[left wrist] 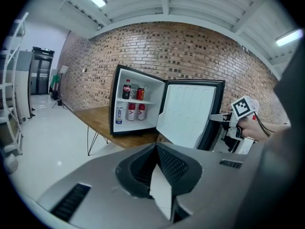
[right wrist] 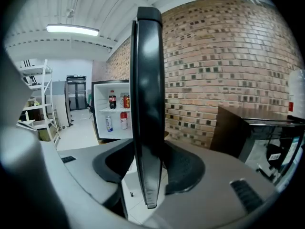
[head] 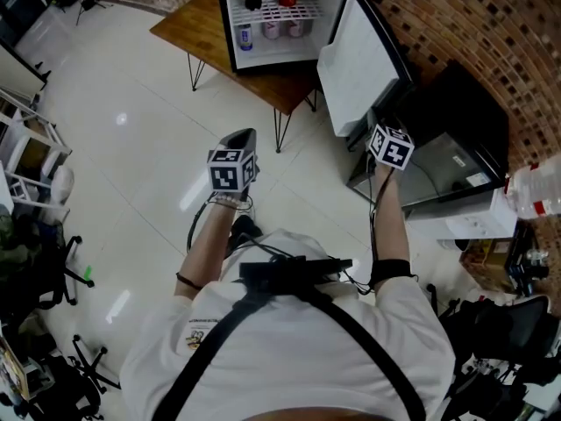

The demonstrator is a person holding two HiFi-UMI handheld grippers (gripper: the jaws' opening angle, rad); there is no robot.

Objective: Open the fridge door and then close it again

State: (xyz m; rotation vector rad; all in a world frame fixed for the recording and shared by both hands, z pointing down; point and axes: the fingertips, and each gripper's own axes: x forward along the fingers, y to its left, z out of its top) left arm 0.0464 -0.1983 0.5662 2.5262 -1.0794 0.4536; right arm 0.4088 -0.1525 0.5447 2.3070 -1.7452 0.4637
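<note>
Since the right gripper (head: 375, 140) has its jaws spread astride the white-lined black fridge door (head: 359, 64), apparently without pinching, a steady sideways push should close it, with the left gripper (head: 240, 140), jaws pressed together, kept clear.

A wooden desk (head: 197, 29) on hairpin legs stands beside the brick wall (head: 438, 24). White shelving (head: 26, 143) edges the tiled floor (head: 131, 174).

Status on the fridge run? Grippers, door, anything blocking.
Left hand-held gripper shut, empty. Right hand-held gripper open, astride free edge of fridge door. Door swung wide, drinks on shelves. Nothing seen in its closing path.
</note>
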